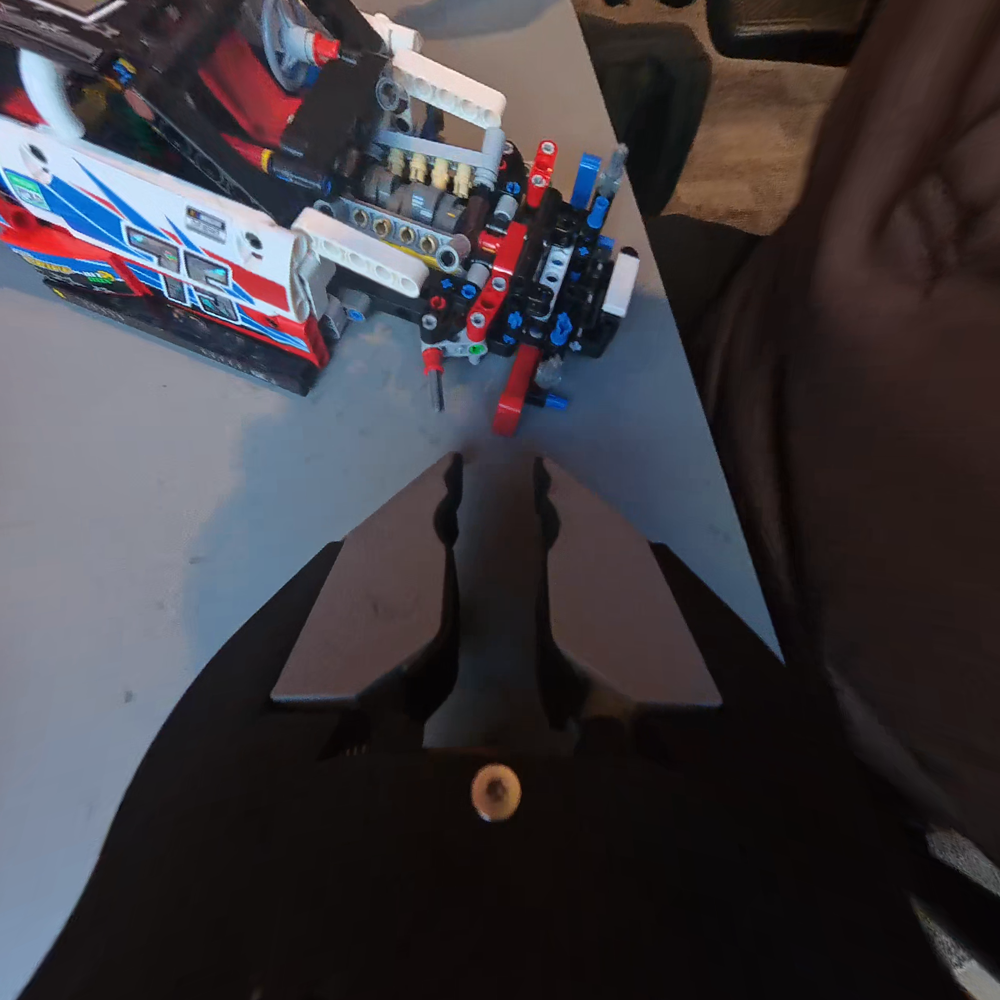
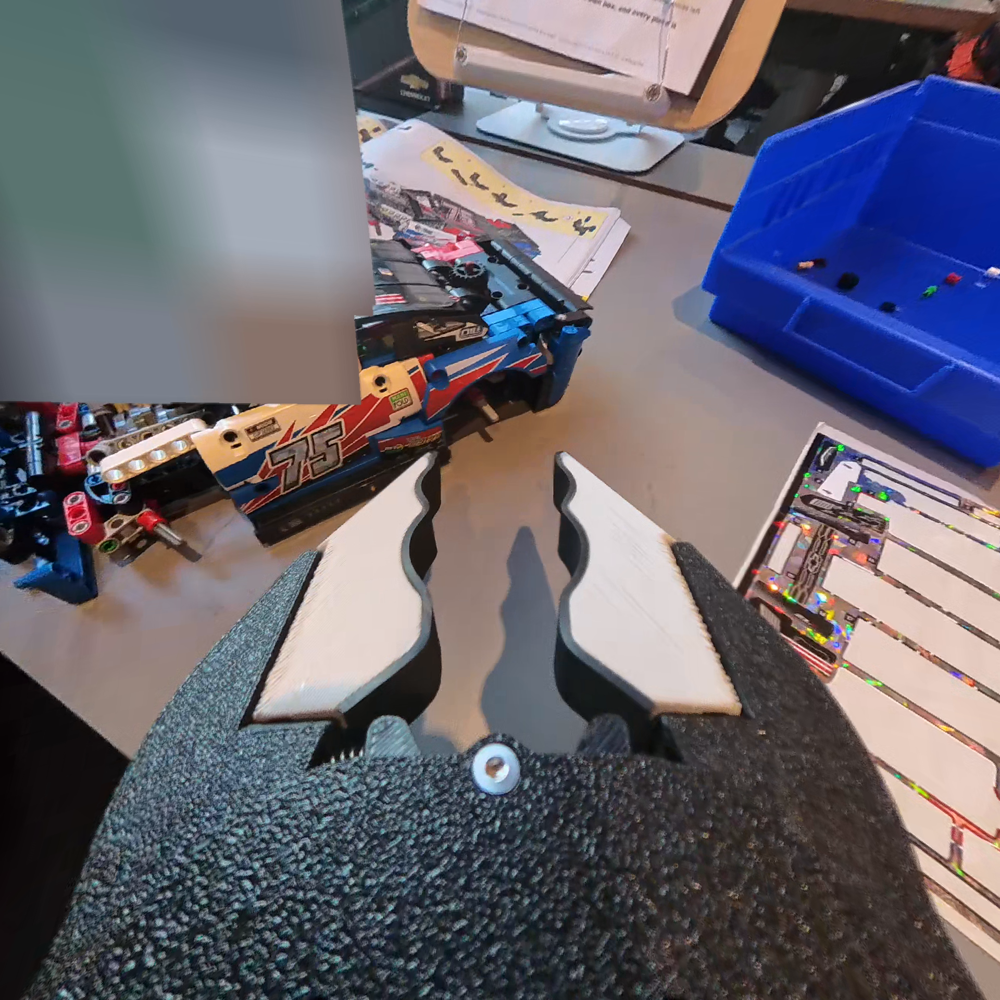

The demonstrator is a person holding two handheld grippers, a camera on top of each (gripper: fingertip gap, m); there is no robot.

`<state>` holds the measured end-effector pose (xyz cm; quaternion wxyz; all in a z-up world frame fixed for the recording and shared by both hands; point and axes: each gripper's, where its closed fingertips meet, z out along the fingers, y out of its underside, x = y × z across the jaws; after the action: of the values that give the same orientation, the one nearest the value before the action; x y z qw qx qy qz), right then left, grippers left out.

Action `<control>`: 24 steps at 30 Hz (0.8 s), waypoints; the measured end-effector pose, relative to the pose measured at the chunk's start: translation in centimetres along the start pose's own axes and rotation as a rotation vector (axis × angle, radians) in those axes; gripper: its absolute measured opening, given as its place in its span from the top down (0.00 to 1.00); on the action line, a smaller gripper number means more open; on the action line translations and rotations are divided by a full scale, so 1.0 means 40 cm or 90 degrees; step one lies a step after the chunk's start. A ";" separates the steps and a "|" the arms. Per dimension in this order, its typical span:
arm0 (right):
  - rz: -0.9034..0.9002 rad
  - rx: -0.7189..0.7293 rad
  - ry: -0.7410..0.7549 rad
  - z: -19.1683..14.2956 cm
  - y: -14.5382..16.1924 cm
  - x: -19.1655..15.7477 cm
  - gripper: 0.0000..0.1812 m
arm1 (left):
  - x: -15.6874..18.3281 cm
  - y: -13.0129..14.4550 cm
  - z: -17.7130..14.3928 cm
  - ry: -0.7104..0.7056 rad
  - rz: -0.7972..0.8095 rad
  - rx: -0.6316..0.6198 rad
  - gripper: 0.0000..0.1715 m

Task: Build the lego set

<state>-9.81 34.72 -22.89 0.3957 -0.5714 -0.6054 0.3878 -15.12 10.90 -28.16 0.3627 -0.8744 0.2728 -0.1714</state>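
Observation:
A partly built lego race car (image 1: 178, 238) with white, red and blue stickered side panels stands on the grey table (image 1: 135, 541). Its bare front frame (image 1: 541, 281) of black, red and blue beams points toward the table edge. My left gripper (image 1: 498, 460) is open and empty, hovering just short of a red beam (image 1: 514, 395) that sticks out of the frame. In the right wrist view the same car (image 2: 346, 433) lies ahead and left. My right gripper (image 2: 495, 460) is open and empty, just right of the car's side.
A blue parts bin (image 2: 866, 303) with a few small pieces stands at the right. A sticker sheet (image 2: 893, 622) lies under it at the right edge. An open instruction booklet (image 2: 487, 205) lies behind the car, a document stand (image 2: 584, 124) farther back. The table edge (image 1: 703, 433) runs close on the right. Left tips to right tips: about 25 cm.

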 end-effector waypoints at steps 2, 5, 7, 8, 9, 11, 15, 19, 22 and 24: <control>-0.004 -0.015 -0.005 0.001 0.005 -0.020 0.76 | 0.013 -0.016 0.020 -0.007 -0.001 -0.001 0.88; 0.009 -0.044 -0.020 -0.016 0.018 -0.067 0.73 | 0.031 -0.041 0.053 -0.045 0.026 -0.006 0.91; 0.023 -0.063 -0.043 -0.037 0.027 -0.118 0.75 | 0.048 -0.065 0.082 -0.048 0.018 -0.005 0.95; 0.023 -0.079 -0.050 -0.049 0.037 -0.142 0.75 | 0.057 -0.078 0.099 -0.046 0.015 -0.005 0.96; 0.017 -0.094 -0.046 -0.062 0.047 -0.159 0.75 | 0.071 -0.094 0.117 -0.040 0.011 -0.006 0.96; 0.007 -0.101 -0.017 -0.095 0.057 -0.175 0.75 | 0.099 -0.125 0.155 -0.039 0.021 -0.006 0.95; 0.069 -0.060 0.008 -0.185 0.047 -0.199 0.76 | 0.128 -0.144 0.176 -0.059 0.050 -0.007 0.89; 0.139 -0.099 -0.025 -0.221 0.110 -0.276 0.73 | 0.109 -0.127 0.116 -0.072 0.032 0.027 0.88; 0.119 -0.161 -0.016 -0.205 0.160 -0.312 0.72 | 0.054 -0.114 0.090 -0.071 -0.015 0.030 0.86; 0.096 -0.166 -0.001 -0.191 0.153 -0.311 0.73 | 0.031 -0.105 0.104 -0.043 -0.032 0.001 0.83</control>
<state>0.03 22.73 -26.02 0.2875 -0.6616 -0.6061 0.3351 -10.58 14.87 -27.78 0.3680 -0.8860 0.2383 -0.1509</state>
